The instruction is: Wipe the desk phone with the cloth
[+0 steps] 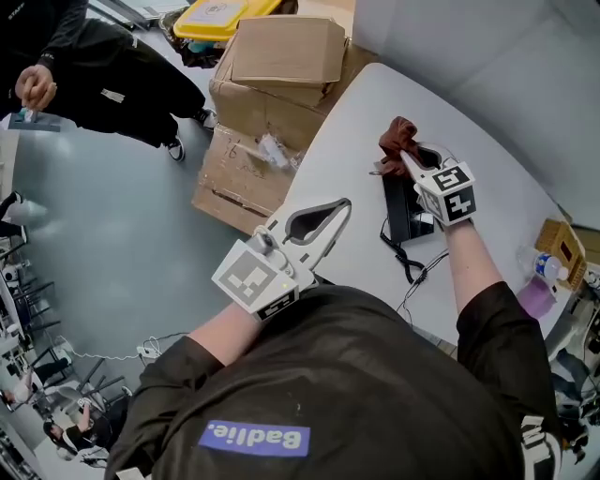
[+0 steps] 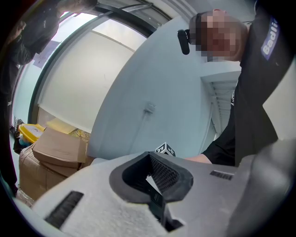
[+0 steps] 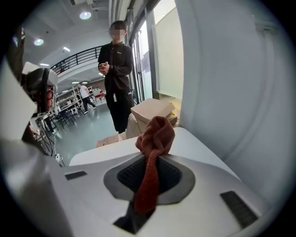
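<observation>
A black desk phone (image 1: 403,208) lies on the white table (image 1: 347,141), its cords (image 1: 412,264) trailing toward me. My right gripper (image 1: 406,156) hovers just above the phone's far end, shut on a reddish-brown cloth (image 1: 398,139). In the right gripper view the cloth (image 3: 155,134) bunches up beyond the closed jaws of that gripper (image 3: 155,156). My left gripper (image 1: 344,205) is held over the table's near left edge, apart from the phone. Its jaws meet at the tips with nothing between them, as the left gripper view (image 2: 149,157) also shows.
Stacked cardboard boxes (image 1: 272,84) stand on the floor against the table's left side, with a yellow bin (image 1: 211,17) behind them. A person in black (image 1: 94,66) stands at the upper left. A small box with a bottle (image 1: 560,253) sits at the table's right end.
</observation>
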A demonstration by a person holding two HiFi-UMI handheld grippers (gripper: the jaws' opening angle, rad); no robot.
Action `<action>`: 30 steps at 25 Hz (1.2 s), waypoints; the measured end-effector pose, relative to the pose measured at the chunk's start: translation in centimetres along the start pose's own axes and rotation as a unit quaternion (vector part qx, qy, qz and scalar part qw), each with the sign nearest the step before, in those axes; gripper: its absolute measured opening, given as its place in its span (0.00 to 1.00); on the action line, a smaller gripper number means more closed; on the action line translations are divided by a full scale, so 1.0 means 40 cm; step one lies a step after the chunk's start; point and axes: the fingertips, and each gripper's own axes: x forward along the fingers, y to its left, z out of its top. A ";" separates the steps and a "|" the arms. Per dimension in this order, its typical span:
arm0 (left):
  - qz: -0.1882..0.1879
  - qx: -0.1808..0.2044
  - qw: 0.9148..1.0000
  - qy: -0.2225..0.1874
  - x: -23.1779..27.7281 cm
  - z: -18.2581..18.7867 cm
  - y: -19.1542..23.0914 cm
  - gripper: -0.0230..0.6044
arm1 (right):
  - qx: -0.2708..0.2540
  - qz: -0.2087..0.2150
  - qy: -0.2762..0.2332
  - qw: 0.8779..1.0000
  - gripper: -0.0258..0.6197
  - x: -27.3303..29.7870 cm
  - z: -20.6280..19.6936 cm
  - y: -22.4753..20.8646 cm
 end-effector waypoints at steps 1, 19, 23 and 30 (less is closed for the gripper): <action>0.000 0.002 1.000 0.001 0.003 0.002 -0.005 0.04 | 0.006 -0.006 0.001 1.000 0.12 -0.008 -0.014 -0.021; -0.020 0.039 0.998 -0.050 -0.218 0.055 -0.082 0.04 | 0.079 -0.004 -0.158 0.984 0.12 -0.282 0.127 0.266; -0.052 0.048 0.996 -0.050 -0.322 0.047 -0.120 0.04 | 0.087 0.009 -0.168 0.982 0.12 -0.310 0.129 0.479; -0.102 0.064 0.992 -0.047 -0.511 0.000 -0.175 0.04 | 0.122 -0.009 -0.203 0.972 0.12 -0.386 0.140 0.763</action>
